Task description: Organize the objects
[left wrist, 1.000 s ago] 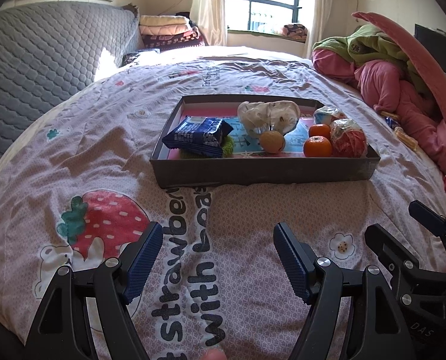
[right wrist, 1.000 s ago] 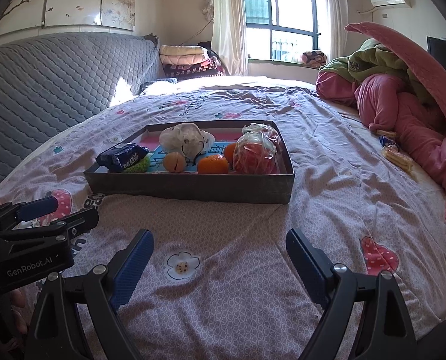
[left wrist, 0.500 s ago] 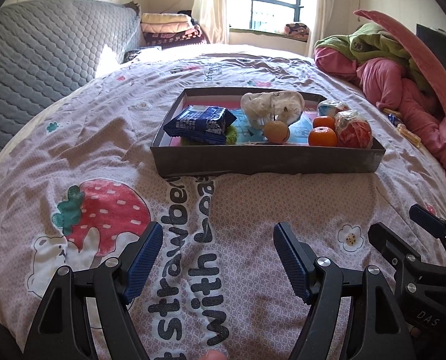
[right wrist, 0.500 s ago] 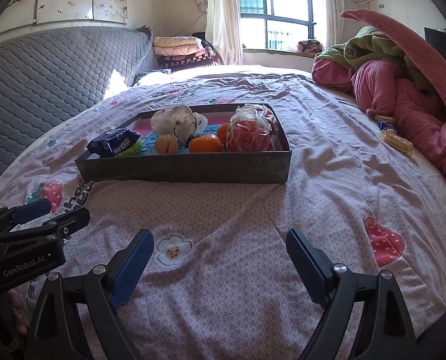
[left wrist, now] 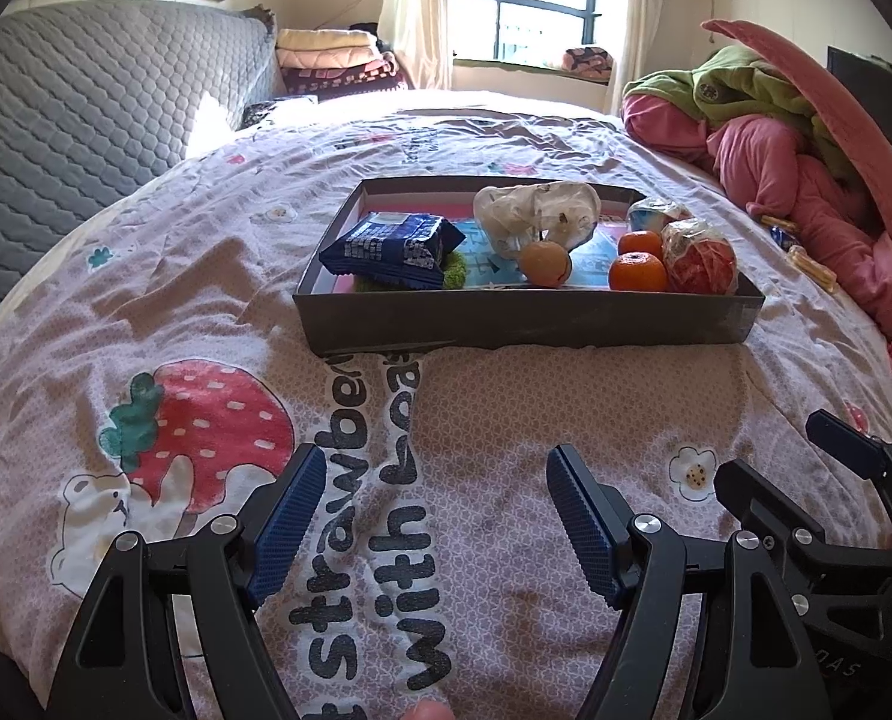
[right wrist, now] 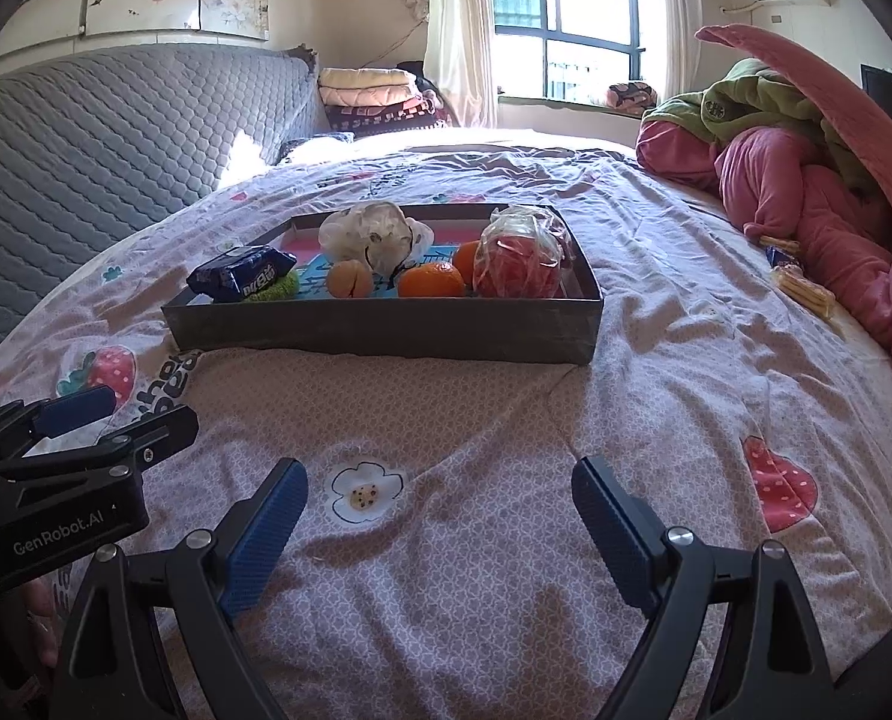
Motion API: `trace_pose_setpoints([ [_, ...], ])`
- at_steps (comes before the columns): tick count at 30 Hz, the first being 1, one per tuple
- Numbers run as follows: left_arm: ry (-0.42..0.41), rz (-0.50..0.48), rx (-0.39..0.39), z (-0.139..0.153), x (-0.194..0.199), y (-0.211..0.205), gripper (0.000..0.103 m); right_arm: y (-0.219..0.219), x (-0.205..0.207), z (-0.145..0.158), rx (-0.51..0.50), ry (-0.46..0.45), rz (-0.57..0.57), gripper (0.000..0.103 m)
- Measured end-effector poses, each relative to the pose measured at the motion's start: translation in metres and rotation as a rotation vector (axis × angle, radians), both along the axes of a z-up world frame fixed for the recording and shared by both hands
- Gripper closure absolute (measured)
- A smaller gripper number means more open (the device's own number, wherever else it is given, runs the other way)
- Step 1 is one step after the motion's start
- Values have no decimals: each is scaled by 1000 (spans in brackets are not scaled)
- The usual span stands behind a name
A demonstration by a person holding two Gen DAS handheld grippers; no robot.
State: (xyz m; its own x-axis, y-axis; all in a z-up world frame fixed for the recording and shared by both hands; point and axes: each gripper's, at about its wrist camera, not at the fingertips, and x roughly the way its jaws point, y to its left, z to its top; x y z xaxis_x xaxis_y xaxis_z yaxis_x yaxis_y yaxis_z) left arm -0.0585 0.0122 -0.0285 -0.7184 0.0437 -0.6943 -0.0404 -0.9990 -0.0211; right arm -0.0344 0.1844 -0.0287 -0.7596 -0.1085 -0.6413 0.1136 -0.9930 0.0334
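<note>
Grippers and box have drawn a little closer over the last second: in both wrist views the dark shallow box (left wrist: 529, 318) now sits a touch lower and larger than it did, so we read our two hands as easing forward over the bed (left wrist: 505, 408) toward it. Nothing inside the box has shifted meanwhile. The blue snack packet (left wrist: 393, 250) lies on a green scrubby thing (left wrist: 456, 269) at the left end, a crumpled white bag (left wrist: 535, 211) sits toward the back, a pale orange ball (left wrist: 544, 263) in the middle, two tangerines (left wrist: 637, 271) and a bagged red fruit (left wrist: 699, 256) at the right end.

With everything already gathered in the box, the scene fits either goods collected there or goods waiting to be taken out and sorted; we cannot tell which. A few wrapped snacks (right wrist: 802, 294) lie loose near the pink bedding (right wrist: 805, 192), well apart from the box.

Our left gripper (left wrist: 437, 516) hovers low over the printed cover, fingers spread wide and holding nothing. Our right gripper (right wrist: 440, 531) hangs just beside it at like height, fingers likewise spread and bare, both pointing at the box's near wall.
</note>
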Motion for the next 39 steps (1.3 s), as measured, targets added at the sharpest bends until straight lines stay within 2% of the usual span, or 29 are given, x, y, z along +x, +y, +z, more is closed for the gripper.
trace_pose_setpoints([
  [39, -19, 1, 5, -6, -1, -2, 26, -4, -1, -6, 0, -29, 24, 13],
])
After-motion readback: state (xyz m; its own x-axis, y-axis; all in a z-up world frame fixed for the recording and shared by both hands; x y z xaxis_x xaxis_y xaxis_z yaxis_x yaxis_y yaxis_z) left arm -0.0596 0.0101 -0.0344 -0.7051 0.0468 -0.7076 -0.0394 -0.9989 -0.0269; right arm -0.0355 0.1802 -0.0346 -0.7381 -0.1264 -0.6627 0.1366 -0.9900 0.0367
